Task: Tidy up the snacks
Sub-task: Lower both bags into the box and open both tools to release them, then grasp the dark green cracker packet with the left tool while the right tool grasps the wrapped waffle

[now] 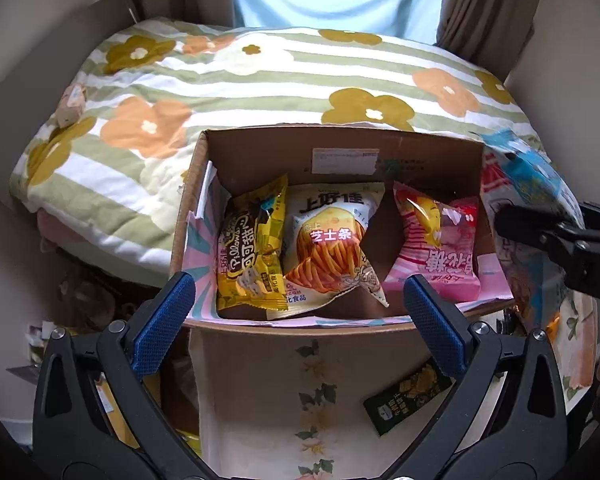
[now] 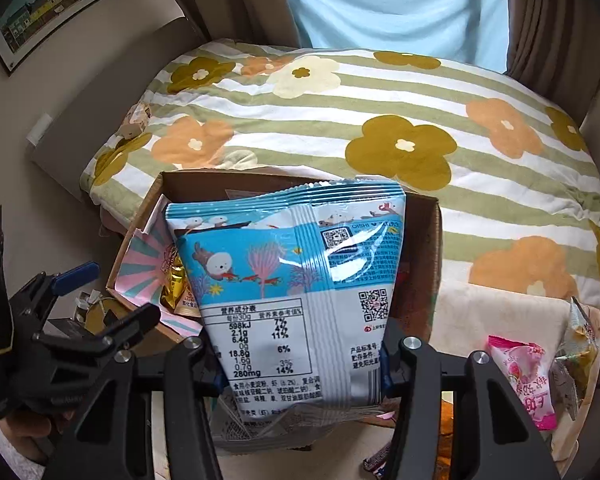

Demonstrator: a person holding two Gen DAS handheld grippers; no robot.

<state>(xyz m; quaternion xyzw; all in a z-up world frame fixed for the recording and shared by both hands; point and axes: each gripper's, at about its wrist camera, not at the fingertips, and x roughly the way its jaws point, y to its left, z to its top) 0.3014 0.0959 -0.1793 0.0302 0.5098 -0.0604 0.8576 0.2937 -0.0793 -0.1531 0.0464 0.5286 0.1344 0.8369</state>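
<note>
Right hand-held gripper [image 2: 300,380], clamped on the bottom edge of the blue snack bag [image 2: 296,276] held just ahead above the cardboard box [image 2: 432,240], risks snagging the bag on the far rim or crushing the packets inside (left hand-held gripper [image 1: 300,304] hangs wide open, empty).
</note>
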